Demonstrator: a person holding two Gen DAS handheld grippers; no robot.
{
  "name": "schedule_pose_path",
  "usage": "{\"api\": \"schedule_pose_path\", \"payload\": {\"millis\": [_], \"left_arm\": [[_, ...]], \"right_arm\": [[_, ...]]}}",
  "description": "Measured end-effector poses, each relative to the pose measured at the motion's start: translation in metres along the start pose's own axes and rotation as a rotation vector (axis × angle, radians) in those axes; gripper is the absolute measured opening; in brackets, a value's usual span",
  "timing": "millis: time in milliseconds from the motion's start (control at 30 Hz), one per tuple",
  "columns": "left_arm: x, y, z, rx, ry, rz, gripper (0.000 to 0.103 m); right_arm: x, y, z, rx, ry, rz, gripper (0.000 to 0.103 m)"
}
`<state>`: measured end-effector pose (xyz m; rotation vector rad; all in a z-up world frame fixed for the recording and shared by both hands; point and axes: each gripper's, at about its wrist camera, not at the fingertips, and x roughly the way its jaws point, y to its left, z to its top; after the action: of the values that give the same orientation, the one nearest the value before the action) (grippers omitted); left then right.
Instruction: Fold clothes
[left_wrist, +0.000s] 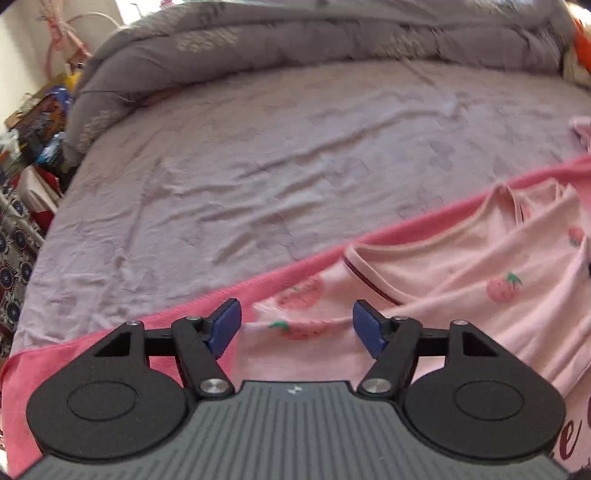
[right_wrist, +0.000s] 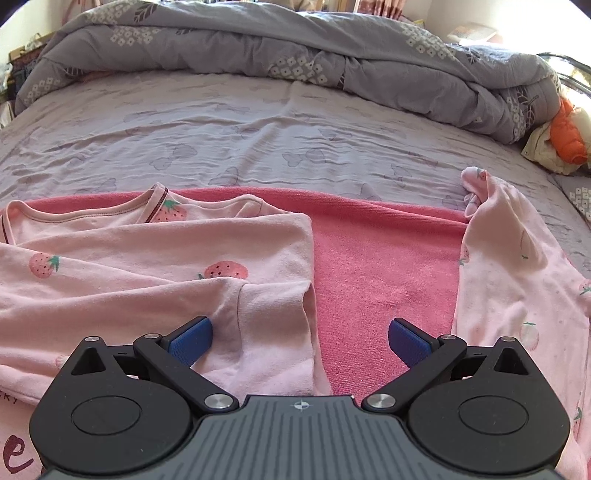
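Note:
A pale pink strawberry-print top (left_wrist: 461, 266) (right_wrist: 147, 251) lies on a deeper pink towel (left_wrist: 110, 343) (right_wrist: 376, 266) spread over the bed. One sleeve is folded across its front, the cuff (right_wrist: 273, 325) lying just ahead of my right gripper (right_wrist: 299, 339), which is open above the cuff and the towel. A second strawberry-print pink garment (right_wrist: 517, 266) lies crumpled at the right. My left gripper (left_wrist: 297, 328) is open over the top's edge, holding nothing.
The bed has a lilac sheet (left_wrist: 258, 166) (right_wrist: 258, 129) with a grey floral duvet (left_wrist: 295, 37) (right_wrist: 295, 48) bunched along the far side. An orange item (right_wrist: 569, 136) sits at the far right. Clutter (left_wrist: 33, 122) stands beside the bed at left.

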<state>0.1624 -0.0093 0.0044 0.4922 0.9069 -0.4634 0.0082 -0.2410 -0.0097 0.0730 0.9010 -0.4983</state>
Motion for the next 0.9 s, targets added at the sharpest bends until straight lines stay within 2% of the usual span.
{"api": "schedule_pose_path", "payload": {"millis": [67, 133, 200, 233, 267, 300, 333, 367, 433, 467, 500, 667, 700, 767, 800, 867, 900], "left_arm": [[0.003, -0.004, -0.005, 0.035, 0.001, 0.051, 0.074], [0.0, 0.005, -0.011, 0.037, 0.006, 0.189, 0.075], [-0.002, 0.02, -0.019, 0.02, 0.012, 0.276, 0.076], [0.0, 0.026, -0.023, 0.033, 0.027, 0.361, 0.071], [0.005, 0.029, -0.027, 0.065, 0.052, 0.487, 0.068], [0.007, 0.038, -0.031, 0.062, 0.076, 0.566, 0.067], [0.007, 0.05, -0.035, 0.028, 0.1, 0.604, 0.065], [-0.003, 0.06, -0.039, -0.025, 0.079, 0.586, 0.065], [-0.039, 0.076, -0.051, -0.164, -0.043, 0.446, 0.065], [-0.053, 0.073, -0.059, -0.165, -0.08, 0.378, 0.067], [-0.062, 0.06, -0.069, -0.105, -0.096, 0.313, 0.071], [-0.112, -0.003, -0.121, 0.193, -0.174, -0.015, 0.077], [-0.115, -0.019, -0.129, 0.256, -0.181, -0.03, 0.079], [-0.097, -0.045, -0.133, 0.326, -0.172, 0.11, 0.079], [-0.087, -0.047, -0.131, 0.306, -0.161, 0.18, 0.079], [-0.066, -0.037, -0.122, 0.183, -0.13, 0.3, 0.079], [-0.059, -0.029, -0.116, 0.112, -0.117, 0.338, 0.083]], "right_arm": [[0.0, 0.001, 0.001, -0.014, -0.001, 0.001, 0.103], [0.0, 0.0, 0.001, -0.022, -0.004, 0.005, 0.103], [0.001, 0.0, 0.0, -0.02, -0.007, 0.008, 0.103], [0.001, 0.0, -0.001, -0.014, -0.007, 0.008, 0.103], [0.001, 0.0, -0.001, -0.007, -0.007, 0.007, 0.103], [0.001, -0.001, -0.002, 0.001, -0.007, 0.007, 0.103], [0.001, -0.001, -0.002, 0.009, -0.006, 0.008, 0.103], [0.001, -0.002, -0.003, 0.016, -0.005, 0.008, 0.103], [0.001, -0.003, -0.004, 0.02, -0.006, 0.012, 0.103], [0.001, -0.003, -0.004, 0.021, -0.007, 0.015, 0.103], [0.002, -0.004, -0.004, 0.022, -0.007, 0.018, 0.103], [0.003, -0.003, -0.003, 0.019, -0.007, 0.018, 0.103], [0.002, -0.002, -0.004, 0.015, -0.011, 0.014, 0.103], [0.0, -0.001, -0.004, 0.009, -0.025, 0.004, 0.103], [-0.002, 0.0, -0.004, 0.004, -0.037, -0.001, 0.103], [-0.009, 0.002, -0.005, -0.014, -0.084, -0.016, 0.103], [-0.012, 0.004, -0.006, -0.025, -0.103, -0.019, 0.103]]}}
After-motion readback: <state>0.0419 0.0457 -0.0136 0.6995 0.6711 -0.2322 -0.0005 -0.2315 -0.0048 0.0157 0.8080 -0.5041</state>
